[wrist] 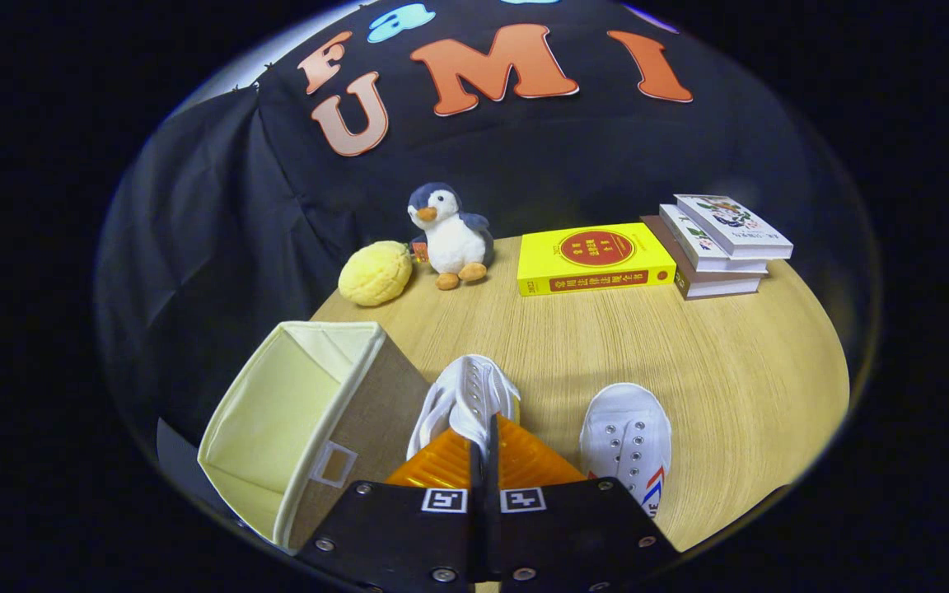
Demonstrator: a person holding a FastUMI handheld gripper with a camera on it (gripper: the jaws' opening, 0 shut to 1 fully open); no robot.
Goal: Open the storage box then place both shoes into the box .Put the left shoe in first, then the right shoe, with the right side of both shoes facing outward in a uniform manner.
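Gripper, fingers pressed together, apparently pinching the light, soft canvas left shoe by its pliable collar; open storage box at nine o'clock, right shoe at three.

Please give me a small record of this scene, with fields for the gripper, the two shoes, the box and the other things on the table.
gripper: fingers shut on the first white shoe
second white shoe: on the table, beside the fingers
storage box: open, empty, beside the held shoe
far edge: yellow plush, penguin toy, yellow book, stack of books
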